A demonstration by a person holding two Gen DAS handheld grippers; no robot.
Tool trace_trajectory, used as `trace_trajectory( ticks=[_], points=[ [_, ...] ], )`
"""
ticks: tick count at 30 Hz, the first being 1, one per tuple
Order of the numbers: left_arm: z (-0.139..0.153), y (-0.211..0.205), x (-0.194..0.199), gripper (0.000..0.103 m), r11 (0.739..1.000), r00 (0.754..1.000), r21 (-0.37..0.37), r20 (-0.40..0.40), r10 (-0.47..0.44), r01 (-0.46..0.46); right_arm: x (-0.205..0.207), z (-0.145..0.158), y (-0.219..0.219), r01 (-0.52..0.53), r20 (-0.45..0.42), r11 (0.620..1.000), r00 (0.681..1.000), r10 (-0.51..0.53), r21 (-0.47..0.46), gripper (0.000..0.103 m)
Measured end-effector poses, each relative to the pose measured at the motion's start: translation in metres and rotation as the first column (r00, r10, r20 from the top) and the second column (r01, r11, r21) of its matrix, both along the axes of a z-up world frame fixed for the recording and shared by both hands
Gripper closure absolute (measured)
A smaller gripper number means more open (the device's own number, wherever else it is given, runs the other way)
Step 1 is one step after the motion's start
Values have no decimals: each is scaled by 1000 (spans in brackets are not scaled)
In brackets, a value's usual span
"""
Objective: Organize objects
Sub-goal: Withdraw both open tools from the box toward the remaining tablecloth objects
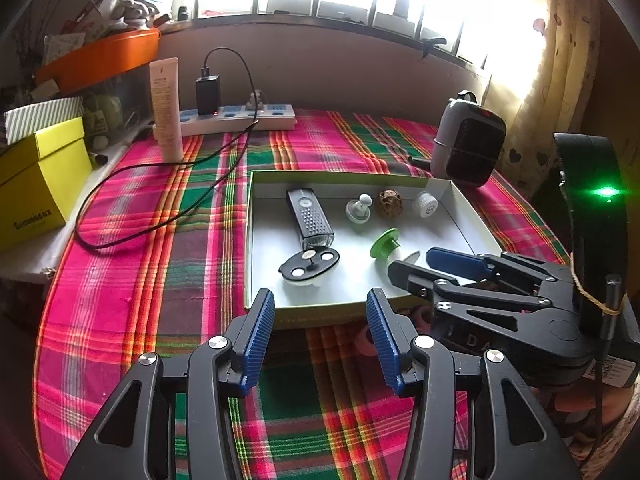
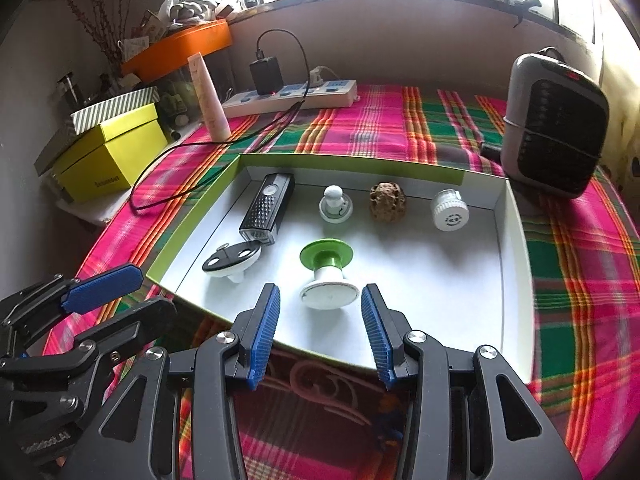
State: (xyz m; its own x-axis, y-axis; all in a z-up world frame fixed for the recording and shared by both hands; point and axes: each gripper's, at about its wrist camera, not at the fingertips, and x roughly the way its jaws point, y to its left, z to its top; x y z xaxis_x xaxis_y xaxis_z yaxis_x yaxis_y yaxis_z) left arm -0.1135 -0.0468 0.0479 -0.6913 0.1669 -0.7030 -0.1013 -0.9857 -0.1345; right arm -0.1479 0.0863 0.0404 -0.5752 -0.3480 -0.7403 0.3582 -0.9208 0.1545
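Observation:
A shallow white tray with a green rim (image 1: 264, 176) (image 2: 192, 208) lies on the plaid cloth. In it are a black bike light (image 1: 310, 218) (image 2: 266, 210), a black oval gadget (image 1: 309, 264) (image 2: 231, 258), a green-and-white spool (image 1: 385, 243) (image 2: 327, 268), a white knob (image 1: 359, 208) (image 2: 335, 202), a brown walnut (image 1: 390, 202) (image 2: 387, 202) and a white cap (image 1: 426, 204) (image 2: 450, 210). My left gripper (image 1: 320, 306) is open and empty at the tray's near rim. My right gripper (image 2: 320, 304) is open, its fingers either side of the spool's white end.
A grey heater (image 1: 468, 140) (image 2: 554, 124) stands behind the tray on the right. A power strip (image 1: 240, 118) (image 2: 292, 98) with a charger and trailing cable, a cream tube (image 1: 166, 108) (image 2: 210, 96) and a yellow box (image 1: 36, 184) (image 2: 110, 148) are at the back left.

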Motion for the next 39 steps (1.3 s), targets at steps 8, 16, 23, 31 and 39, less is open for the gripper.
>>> trace_trajectory(
  ticks=[8,16,23,31,39],
  points=[
    [0,7,10,56,1000,1000,-9,-6,-8,8,19,6,10,16,-38,1000,999,-15,10,59],
    [-2,16,23,56,1000,1000,-11,1,-23,23,41,11,19,28,-73,999,997,-26,17,59],
    [0,25,35,56,999,999,-22,-4,-34,34,59,15,31,41,-102,999,994,-39,16,59],
    [-3,33,46,56,999,999,-16,-1,-34,34,74,13,47,63,-112,998,992,-61,15,59],
    [-16,33,53,56,1000,999,-1,37,-28,28,85,3,73,123,-97,992,988,-123,1,59]
  ],
)
